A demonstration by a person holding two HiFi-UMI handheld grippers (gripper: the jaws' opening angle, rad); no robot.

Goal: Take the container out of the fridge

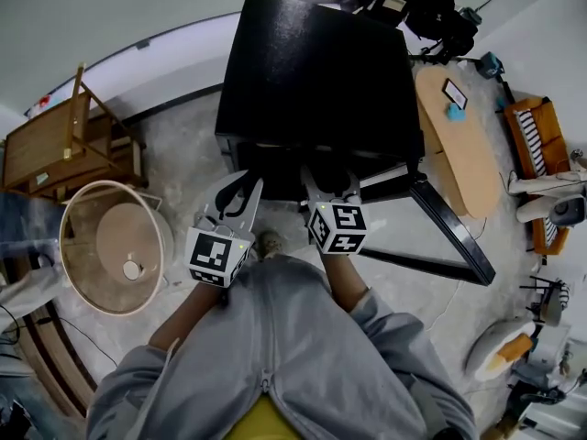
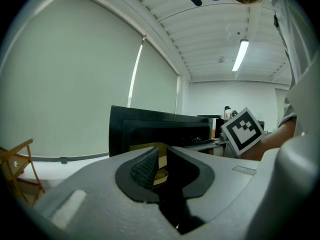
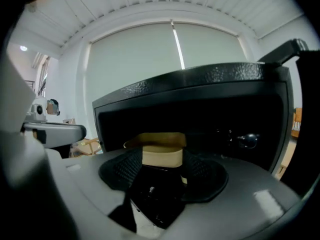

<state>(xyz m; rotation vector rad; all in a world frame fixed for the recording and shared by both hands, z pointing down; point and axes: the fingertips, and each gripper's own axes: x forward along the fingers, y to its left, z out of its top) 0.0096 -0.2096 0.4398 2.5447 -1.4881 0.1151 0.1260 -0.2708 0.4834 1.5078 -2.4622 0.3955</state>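
Right claw (image 3: 162, 163) half-open (facing container (image 3: 156, 140)).

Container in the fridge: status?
Left gripper open, right gripper open, both at fridge front. Container inside, lined up between right jaws, not gripped. Door open, path clear.

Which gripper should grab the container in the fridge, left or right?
Right, probably. The right gripper has jaws apart, framing the tan container inside the fridge; the left gripper shows only a narrow gap.
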